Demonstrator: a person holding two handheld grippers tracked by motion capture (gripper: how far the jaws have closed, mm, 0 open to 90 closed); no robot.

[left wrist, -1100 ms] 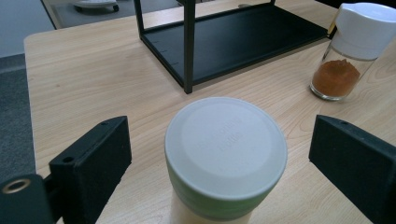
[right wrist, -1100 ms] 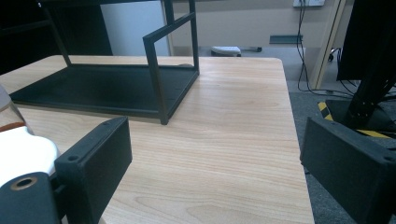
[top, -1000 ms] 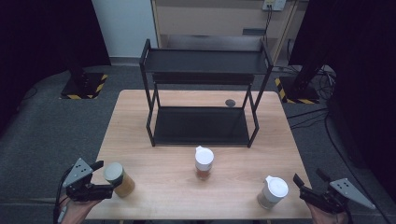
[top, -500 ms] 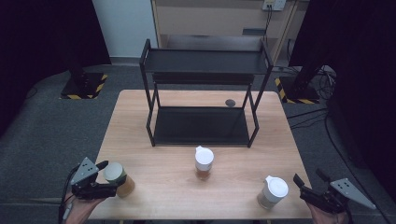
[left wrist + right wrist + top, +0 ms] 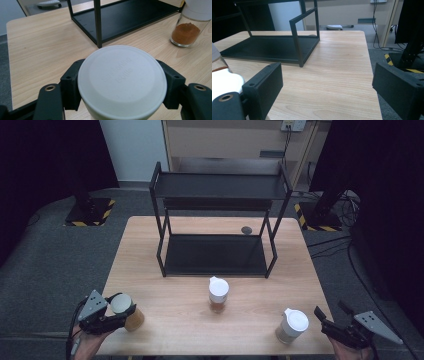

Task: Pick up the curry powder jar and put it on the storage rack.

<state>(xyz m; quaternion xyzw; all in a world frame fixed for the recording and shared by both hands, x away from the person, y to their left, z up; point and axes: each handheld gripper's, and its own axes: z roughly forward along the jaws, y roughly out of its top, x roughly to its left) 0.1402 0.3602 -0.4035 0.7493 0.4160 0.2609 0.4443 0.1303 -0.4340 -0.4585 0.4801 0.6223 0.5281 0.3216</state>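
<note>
A white-lidded jar of tan powder stands at the table's front left. My left gripper has just been closing, and its jaws now press on the jar from both sides. In the left gripper view the white lid sits between the two black pads. A second jar with orange powder stands at the front middle. A third white-lidded jar stands at the front right. My right gripper rests open just to its right, with nothing between its jaws.
A black two-level rack stands on the far half of the wooden table. A small dark round spot lies under the rack's top shelf. Grey floor surrounds the table, with black stands at both far corners.
My left gripper has slid right around the tan jar and closed on it. The right gripper and the other two jars have stayed where they were.
</note>
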